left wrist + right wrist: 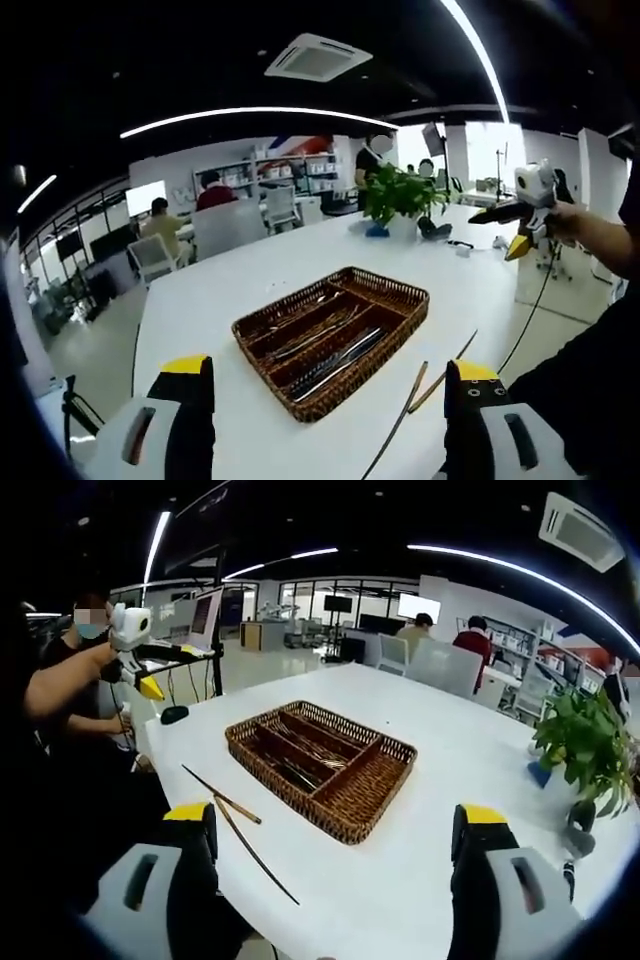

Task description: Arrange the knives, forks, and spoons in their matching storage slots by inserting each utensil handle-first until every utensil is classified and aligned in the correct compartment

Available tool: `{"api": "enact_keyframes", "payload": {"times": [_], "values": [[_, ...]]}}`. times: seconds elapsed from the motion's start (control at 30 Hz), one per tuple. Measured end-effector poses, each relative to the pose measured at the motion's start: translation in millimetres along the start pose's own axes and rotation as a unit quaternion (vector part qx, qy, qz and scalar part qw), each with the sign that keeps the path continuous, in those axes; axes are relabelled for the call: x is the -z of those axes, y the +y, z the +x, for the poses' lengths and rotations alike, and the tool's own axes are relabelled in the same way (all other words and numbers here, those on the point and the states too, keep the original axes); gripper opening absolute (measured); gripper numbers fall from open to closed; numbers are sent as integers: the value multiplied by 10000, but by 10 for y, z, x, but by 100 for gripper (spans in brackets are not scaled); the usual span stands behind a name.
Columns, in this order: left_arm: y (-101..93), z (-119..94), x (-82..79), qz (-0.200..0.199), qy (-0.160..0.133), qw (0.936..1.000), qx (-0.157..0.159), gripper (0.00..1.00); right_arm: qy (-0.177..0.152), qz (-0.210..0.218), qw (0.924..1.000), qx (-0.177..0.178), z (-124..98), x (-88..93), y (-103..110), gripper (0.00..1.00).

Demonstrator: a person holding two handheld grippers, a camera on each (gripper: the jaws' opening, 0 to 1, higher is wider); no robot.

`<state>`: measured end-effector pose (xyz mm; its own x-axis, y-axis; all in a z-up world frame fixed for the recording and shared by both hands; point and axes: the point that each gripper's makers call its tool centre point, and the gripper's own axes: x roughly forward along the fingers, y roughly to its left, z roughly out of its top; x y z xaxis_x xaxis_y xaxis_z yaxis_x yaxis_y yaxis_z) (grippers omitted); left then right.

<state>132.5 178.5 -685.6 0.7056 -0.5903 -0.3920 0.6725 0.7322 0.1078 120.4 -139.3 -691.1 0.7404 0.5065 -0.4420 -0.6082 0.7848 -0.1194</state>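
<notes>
Wicker and brown, the divided cutlery tray [330, 337] sits mid-table on the white table [250, 275], its long slots already holding metal utensils [335, 365]; which kind lies in which slot is too small to tell. Two thin dark sticks, probably chopsticks [235, 825], lie loose on the table just beside the tray's near edge. The left gripper [325, 420] and the right gripper [335, 880] both hover short of the tray, jaws spread wide and holding nothing. Sorting looks nearly finished. Judging by this, the next move calls for lowering one gripper onto a loose stick and pinching it.
</notes>
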Motion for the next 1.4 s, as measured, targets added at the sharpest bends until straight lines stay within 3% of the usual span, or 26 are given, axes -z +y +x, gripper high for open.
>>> {"api": "enact_keyframes", "payload": {"times": [0.5, 1.4], "values": [[28, -40, 57, 45, 50, 9999, -80, 100, -27, -11, 10000, -65, 50, -20, 46, 99], [66, -122, 103, 106, -11, 9998, -143, 100, -193, -296, 9972, -665, 450, -169, 443, 99]]}}
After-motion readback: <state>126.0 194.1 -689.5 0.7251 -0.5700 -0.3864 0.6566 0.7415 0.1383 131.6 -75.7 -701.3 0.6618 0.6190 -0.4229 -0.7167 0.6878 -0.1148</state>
